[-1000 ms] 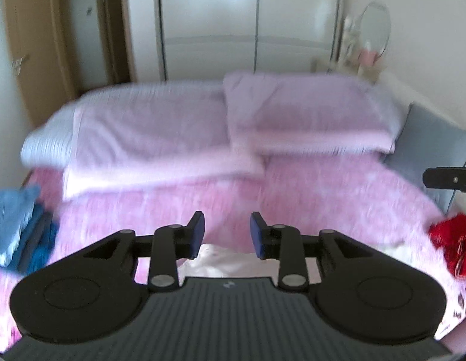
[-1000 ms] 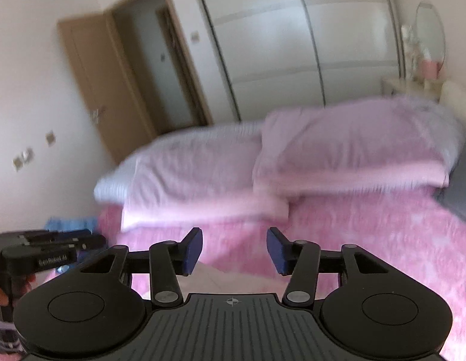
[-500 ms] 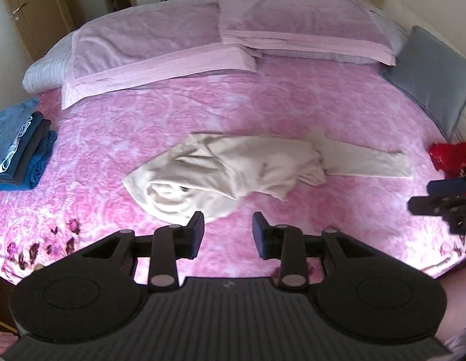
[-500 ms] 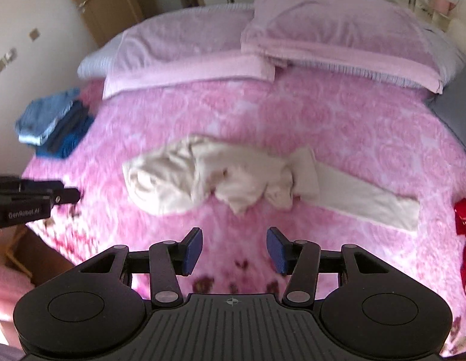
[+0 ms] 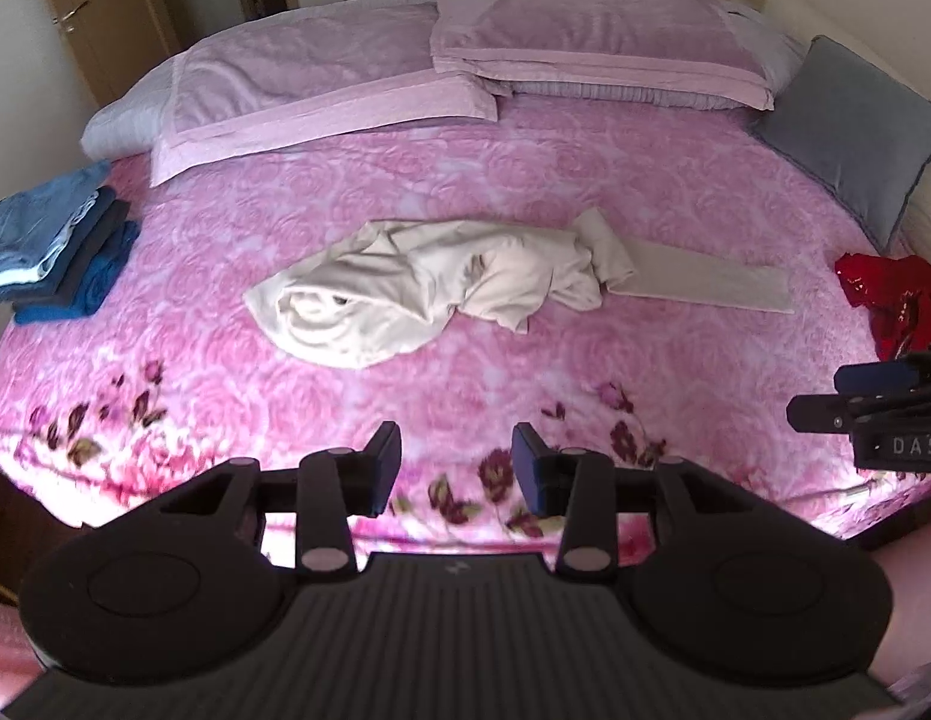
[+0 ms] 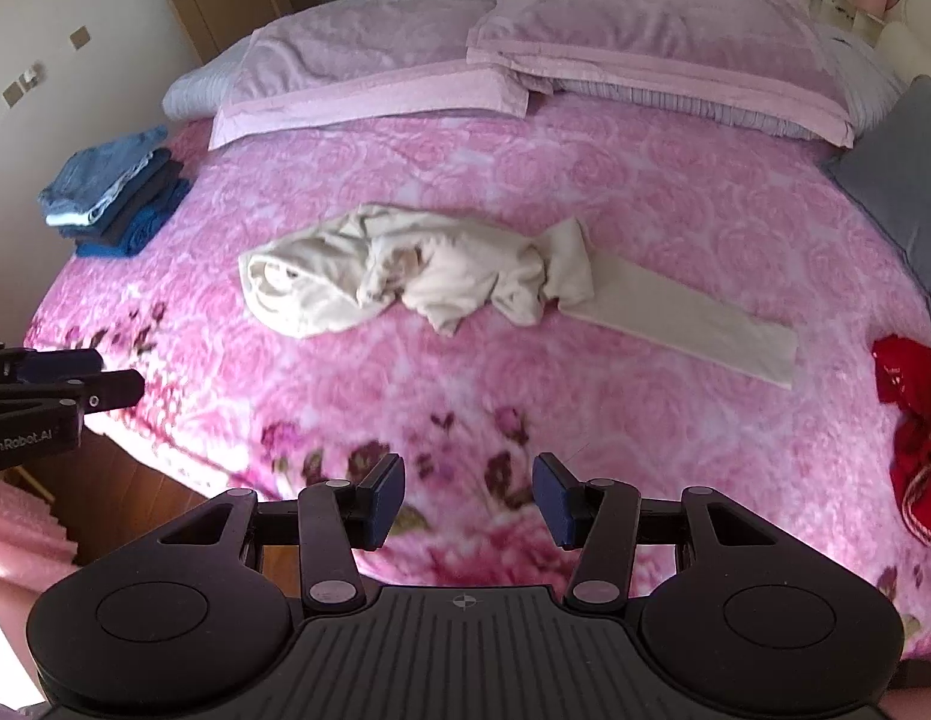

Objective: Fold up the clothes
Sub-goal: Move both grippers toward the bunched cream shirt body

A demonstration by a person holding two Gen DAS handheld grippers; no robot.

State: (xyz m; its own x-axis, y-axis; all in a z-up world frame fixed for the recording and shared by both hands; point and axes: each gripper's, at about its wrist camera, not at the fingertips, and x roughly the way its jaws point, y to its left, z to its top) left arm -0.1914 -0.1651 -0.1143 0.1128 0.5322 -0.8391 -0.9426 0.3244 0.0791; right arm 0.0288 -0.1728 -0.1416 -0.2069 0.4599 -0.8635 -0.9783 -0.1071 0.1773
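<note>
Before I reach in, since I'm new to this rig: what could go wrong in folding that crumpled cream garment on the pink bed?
1. The crumpled cream garment is bunched, with one flat leg or sleeve trailing; a pinch on the heap may catch several layers.
2. The left gripper, jaws opening and empty, hangs over the bed's near edge, so a pull could drag cloth off.
3. The red garment lies close enough to snag.

Both views now tilt down from the wardrobe and pillows onto the bed [image 5: 675,360], bringing the crumpled cream garment [image 5: 441,282] fully into sight. The left tongs [image 5: 456,468] stand wider than before and are opening, nothing between them. The right tongs [image 6: 468,501] hang lower over the bed's near edge.
</note>
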